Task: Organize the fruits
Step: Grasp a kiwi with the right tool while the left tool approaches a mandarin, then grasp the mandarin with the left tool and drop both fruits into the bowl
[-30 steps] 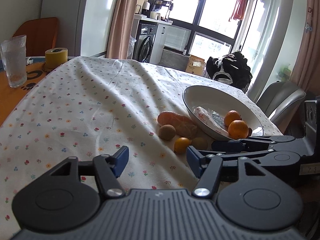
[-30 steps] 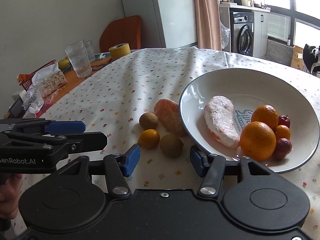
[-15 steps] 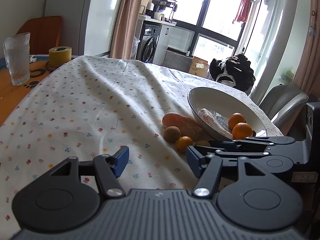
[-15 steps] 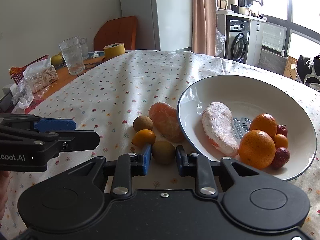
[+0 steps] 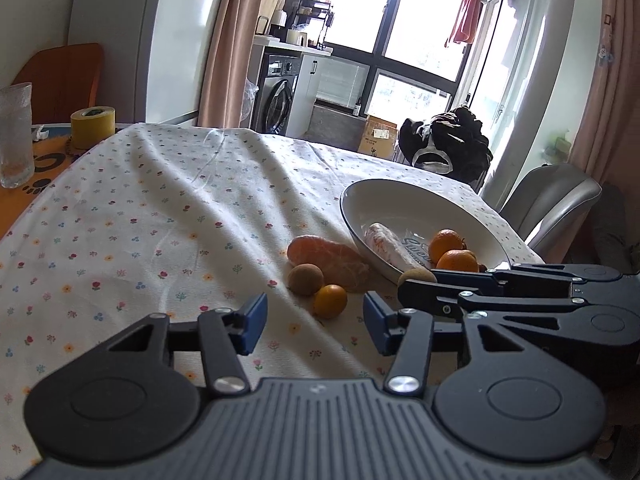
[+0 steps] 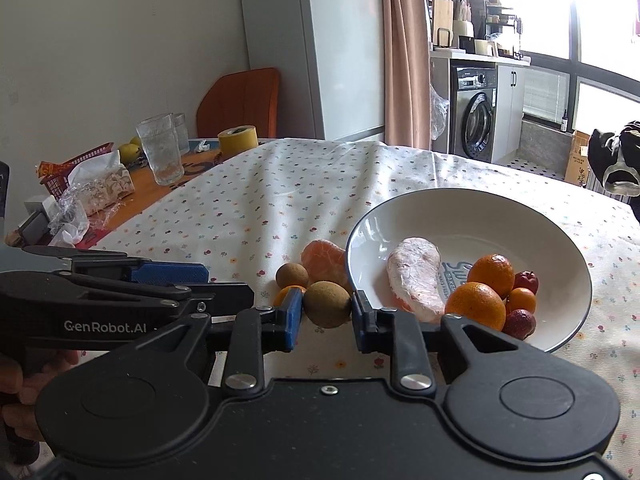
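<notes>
My right gripper (image 6: 325, 316) is shut on a brown kiwi (image 6: 327, 304), lifted just above the floral cloth beside the white bowl (image 6: 560, 232). In the left wrist view the kiwi (image 5: 416, 275) shows at the right gripper's tip (image 5: 416, 286). The bowl (image 5: 372, 200) holds a wrapped pink fruit piece (image 6: 416, 276), two oranges (image 6: 476, 304), a small orange and small red fruits (image 6: 520, 322). On the cloth lie a peeled orange segment (image 6: 324, 260), a second kiwi (image 6: 292, 275) and a small orange (image 5: 330, 301). My left gripper (image 5: 314, 326) hangs open just in front of the small orange.
Drinking glasses (image 6: 160, 156), a yellow tape roll (image 6: 238, 140), a tissue packet (image 6: 100, 184) and a red basket stand on the bare orange tabletop at the left. A grey chair (image 5: 552, 200) sits beyond the bowl. A hand (image 6: 16, 380) holds the left gripper.
My right gripper closed around the brown kiwi and lifted it off the cloth toward the bowl's rim. Both views have tilted upward a little. The left gripper stays open.
</notes>
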`<state>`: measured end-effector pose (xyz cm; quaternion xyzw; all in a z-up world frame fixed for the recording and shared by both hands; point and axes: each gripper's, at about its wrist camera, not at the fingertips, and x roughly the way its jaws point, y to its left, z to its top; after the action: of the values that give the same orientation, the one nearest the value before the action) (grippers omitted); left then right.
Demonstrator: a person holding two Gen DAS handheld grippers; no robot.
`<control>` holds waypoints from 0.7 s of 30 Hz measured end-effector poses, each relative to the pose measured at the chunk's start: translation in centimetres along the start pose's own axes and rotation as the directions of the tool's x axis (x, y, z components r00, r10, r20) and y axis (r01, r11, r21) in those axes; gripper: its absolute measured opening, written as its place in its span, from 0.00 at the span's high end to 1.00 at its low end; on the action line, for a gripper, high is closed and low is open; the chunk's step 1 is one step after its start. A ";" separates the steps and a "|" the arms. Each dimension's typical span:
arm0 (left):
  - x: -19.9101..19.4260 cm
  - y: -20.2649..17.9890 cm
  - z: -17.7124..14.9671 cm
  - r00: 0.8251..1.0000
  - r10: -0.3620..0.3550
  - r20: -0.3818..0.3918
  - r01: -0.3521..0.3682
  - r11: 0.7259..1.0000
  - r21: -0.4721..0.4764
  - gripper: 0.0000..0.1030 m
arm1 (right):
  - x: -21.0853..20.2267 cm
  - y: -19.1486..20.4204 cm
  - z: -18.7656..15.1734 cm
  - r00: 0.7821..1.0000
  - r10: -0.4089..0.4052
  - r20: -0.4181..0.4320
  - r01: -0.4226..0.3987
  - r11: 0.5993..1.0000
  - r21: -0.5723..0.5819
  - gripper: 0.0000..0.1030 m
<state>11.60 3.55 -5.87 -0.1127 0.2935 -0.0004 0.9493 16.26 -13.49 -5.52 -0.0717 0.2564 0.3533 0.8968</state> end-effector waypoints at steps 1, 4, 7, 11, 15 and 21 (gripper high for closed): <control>0.2 -0.3 0.0 1.000 -0.002 -0.002 0.002 1.000 0.007 0.51 | -0.2 -0.2 0.1 1.000 0.001 0.008 -0.001 1.000 0.002 0.76; 0.9 -0.8 0.3 1.000 -0.003 -0.010 0.003 1.000 0.017 0.56 | -0.7 -0.7 0.4 1.000 -0.004 0.028 0.003 1.000 0.008 0.76; 1.7 -1.4 0.4 1.000 -0.006 -0.021 0.006 1.000 0.029 0.58 | -1.2 -1.7 0.6 0.999 -0.014 0.045 0.013 1.000 0.022 0.76; 2.6 -2.1 0.4 0.999 -0.008 -0.035 0.010 0.999 0.043 0.58 | -1.7 -3.1 0.6 0.998 -0.033 0.060 0.031 0.999 0.041 0.76; 3.7 -2.8 0.5 0.999 0.008 -0.053 -0.005 0.999 0.052 0.58 | -2.1 -4.4 0.6 0.996 -0.054 0.071 0.050 0.997 0.065 0.76; 4.8 -3.7 0.6 0.998 0.034 -0.058 -0.029 0.996 0.082 0.58 | -2.8 -6.6 0.4 0.992 -0.098 0.084 0.090 0.991 0.100 0.76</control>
<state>16.14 -0.24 -7.26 -0.0696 0.3228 -0.0008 0.9439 19.15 -19.93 -4.16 -0.0250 0.2291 0.3008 0.9254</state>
